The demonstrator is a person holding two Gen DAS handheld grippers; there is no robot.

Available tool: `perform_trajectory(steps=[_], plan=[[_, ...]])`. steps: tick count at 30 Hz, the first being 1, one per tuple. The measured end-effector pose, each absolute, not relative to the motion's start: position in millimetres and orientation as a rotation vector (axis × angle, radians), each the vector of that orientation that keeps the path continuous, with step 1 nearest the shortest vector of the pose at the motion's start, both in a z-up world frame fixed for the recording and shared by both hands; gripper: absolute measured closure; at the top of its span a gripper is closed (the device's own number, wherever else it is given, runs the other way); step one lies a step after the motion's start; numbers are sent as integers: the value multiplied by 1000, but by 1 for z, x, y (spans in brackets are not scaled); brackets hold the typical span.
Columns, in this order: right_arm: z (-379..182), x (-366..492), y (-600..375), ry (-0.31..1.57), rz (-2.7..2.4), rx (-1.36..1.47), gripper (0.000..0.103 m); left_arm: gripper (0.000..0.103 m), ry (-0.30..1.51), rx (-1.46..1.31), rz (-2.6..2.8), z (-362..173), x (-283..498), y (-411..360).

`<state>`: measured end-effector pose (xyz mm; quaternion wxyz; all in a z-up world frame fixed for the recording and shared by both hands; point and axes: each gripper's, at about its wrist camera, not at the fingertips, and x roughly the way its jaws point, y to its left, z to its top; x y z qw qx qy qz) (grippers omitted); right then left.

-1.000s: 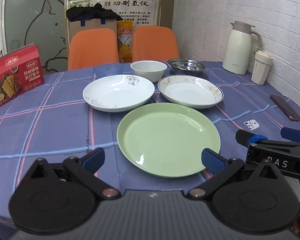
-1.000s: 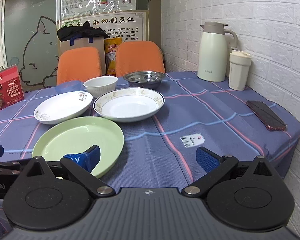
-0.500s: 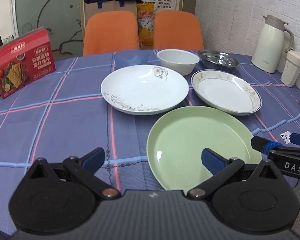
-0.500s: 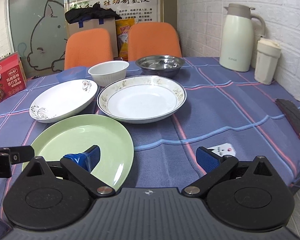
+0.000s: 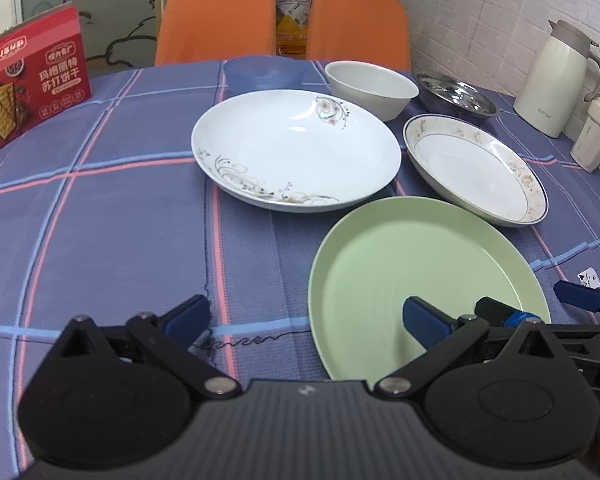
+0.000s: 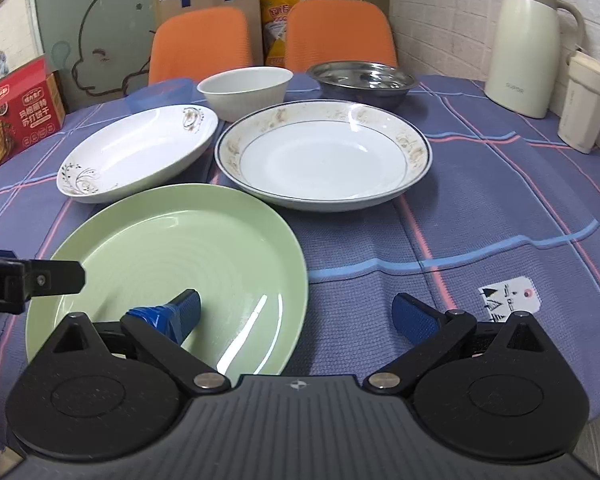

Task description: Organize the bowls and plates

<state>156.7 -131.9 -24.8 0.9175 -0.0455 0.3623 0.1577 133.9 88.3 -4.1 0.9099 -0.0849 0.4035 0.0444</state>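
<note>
A green plate (image 5: 420, 272) (image 6: 172, 256) lies nearest on the blue checked tablecloth. Behind it sit a white floral plate (image 5: 296, 148) (image 6: 140, 152) and a gold-rimmed plate (image 5: 472, 164) (image 6: 324, 156). Further back stand a blue bowl (image 5: 264, 72), a white bowl (image 5: 370, 88) (image 6: 246, 90) and a steel bowl (image 5: 456, 96) (image 6: 360, 80). My left gripper (image 5: 304, 320) is open, straddling the green plate's left rim. My right gripper (image 6: 298, 314) is open, straddling its right rim. Both hold nothing.
A red cracker box (image 5: 28, 88) stands at the far left. A cream thermos (image 6: 528, 40) and a lidded cup (image 6: 584, 104) stand by the brick wall on the right. A paper tag (image 6: 508, 300) lies on the cloth. Two orange chairs (image 6: 200, 44) are behind the table.
Both grippers have moved forward and lower toward the green plate. The left one has also shifted left, so the plate now sits to its right. Nothing was grasped.
</note>
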Motion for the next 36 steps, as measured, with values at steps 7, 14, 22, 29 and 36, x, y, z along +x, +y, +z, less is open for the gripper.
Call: perform_trajectory(steps=[7,14,22,29,36], plan=[[-33,152,-139,654,395,-102,12,5,802,-167,-2,-7,135,91],[-28,155,-128,678,420,-124,13,18,830,-144,-48,-13,145,83],[-30,147,-127,679,488,-141,13,26,874,-75,-13,-12,144,72],[-31,135,-106,657,505,-143,14,54,857,-117,-18,-9,143,65],[-21,112,-96,640,481,-127,14,58,862,-160,3,-1,123,73]])
